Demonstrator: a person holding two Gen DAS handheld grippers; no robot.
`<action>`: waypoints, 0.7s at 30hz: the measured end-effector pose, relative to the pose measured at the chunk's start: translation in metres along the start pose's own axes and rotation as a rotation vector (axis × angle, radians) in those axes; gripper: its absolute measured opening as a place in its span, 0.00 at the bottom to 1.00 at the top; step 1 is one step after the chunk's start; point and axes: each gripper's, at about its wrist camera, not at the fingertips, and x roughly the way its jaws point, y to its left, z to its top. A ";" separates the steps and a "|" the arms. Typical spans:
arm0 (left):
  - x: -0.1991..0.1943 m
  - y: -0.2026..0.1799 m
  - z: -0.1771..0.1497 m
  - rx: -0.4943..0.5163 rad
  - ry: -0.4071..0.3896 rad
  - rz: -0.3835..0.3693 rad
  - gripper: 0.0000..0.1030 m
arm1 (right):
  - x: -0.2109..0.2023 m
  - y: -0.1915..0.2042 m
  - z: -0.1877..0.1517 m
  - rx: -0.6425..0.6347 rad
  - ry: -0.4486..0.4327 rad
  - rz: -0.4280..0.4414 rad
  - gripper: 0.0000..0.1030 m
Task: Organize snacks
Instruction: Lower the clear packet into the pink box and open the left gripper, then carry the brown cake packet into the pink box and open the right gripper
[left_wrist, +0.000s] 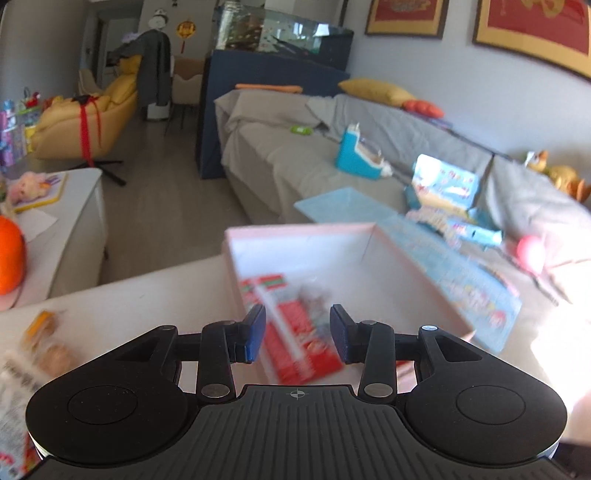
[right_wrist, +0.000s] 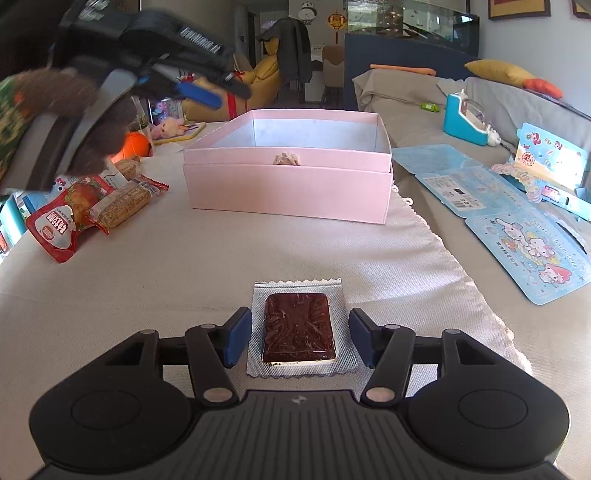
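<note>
One pink box (right_wrist: 288, 184), one silver-wrapped brown snack (right_wrist: 299, 328), three packets (right_wrist: 92, 210) beside.

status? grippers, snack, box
Left gripper open, empty, over pink box. Right gripper open, fingers either side of silver snack pack, not pinching. Path to box clear.

Bright daylight, glare at right; left view motion-blurred, fisheye edges curved.

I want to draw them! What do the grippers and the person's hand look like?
Each gripper, left and right, has a black ribbed body, two round black discs, silver rivets and blue finger pads. The left hand wears a fuzzy brown glove below a green patterned sleeve.
</note>
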 end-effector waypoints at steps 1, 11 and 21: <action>-0.007 0.006 -0.006 -0.008 0.013 0.012 0.41 | 0.000 0.000 0.000 0.000 0.001 0.001 0.56; -0.085 0.059 -0.066 -0.085 0.005 0.111 0.41 | 0.003 0.004 0.038 -0.047 0.004 0.058 0.07; -0.114 0.074 -0.121 -0.230 -0.004 0.147 0.41 | 0.025 0.020 0.048 -0.015 0.125 0.123 0.21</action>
